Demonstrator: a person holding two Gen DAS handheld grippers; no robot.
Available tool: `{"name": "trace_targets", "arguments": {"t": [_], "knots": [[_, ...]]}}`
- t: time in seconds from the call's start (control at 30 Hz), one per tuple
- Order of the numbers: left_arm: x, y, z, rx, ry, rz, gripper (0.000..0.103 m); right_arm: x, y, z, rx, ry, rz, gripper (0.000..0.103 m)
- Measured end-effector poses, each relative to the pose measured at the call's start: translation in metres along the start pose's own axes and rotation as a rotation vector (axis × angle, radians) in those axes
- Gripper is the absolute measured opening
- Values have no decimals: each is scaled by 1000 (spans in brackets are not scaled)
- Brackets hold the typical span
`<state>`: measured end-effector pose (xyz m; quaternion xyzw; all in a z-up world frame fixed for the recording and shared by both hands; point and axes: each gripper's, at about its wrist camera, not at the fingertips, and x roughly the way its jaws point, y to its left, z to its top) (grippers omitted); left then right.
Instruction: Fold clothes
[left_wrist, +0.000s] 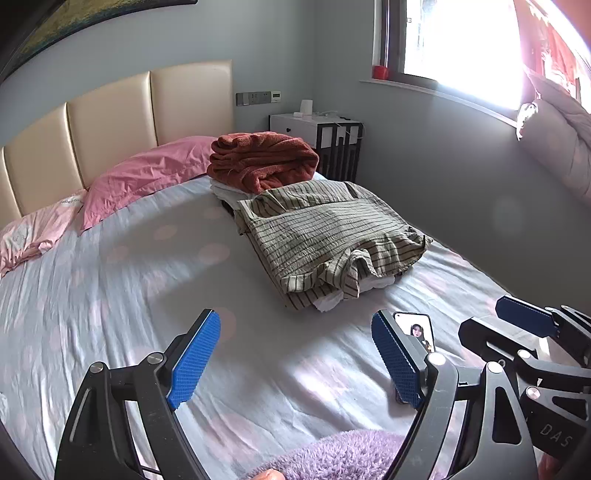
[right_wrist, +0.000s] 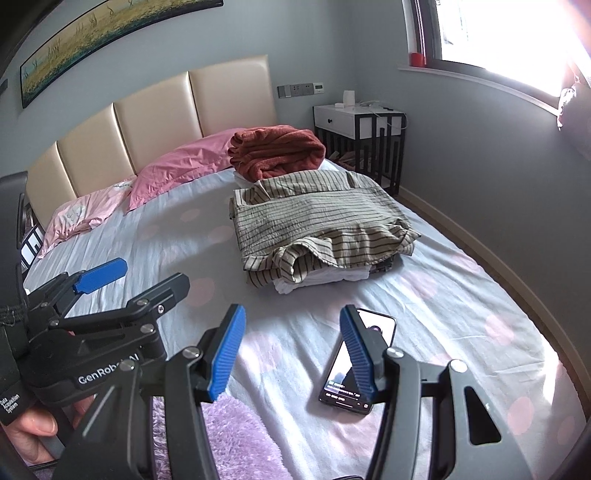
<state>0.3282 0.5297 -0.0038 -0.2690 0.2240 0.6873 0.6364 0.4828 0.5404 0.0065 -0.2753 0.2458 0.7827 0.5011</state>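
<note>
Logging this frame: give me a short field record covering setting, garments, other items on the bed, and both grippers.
setting: bed with a pale dotted sheet, pink pillows at the headboard
folded pile: striped garment on top of white pieces
second pile: rust-red garment behind it, nearer the headboard
unfolded: fuzzy lilac garment at the near edge
other: phone lying screen up on the sheet
left gripper: open, nothing between its fingers
right gripper: open, empty, above the sheet
</note>
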Motion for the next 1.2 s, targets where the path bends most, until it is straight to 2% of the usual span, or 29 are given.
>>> {"name": "trace_targets", "arguments": {"t": [0.43,1.2], "knots": [[3,1,-1,-7,18,-1,85,-3,5,2,-22,-14,-8,52],[-5,1,1,-4,5,-8,85,-12,13,8,-50,-36,-5,52]]}}
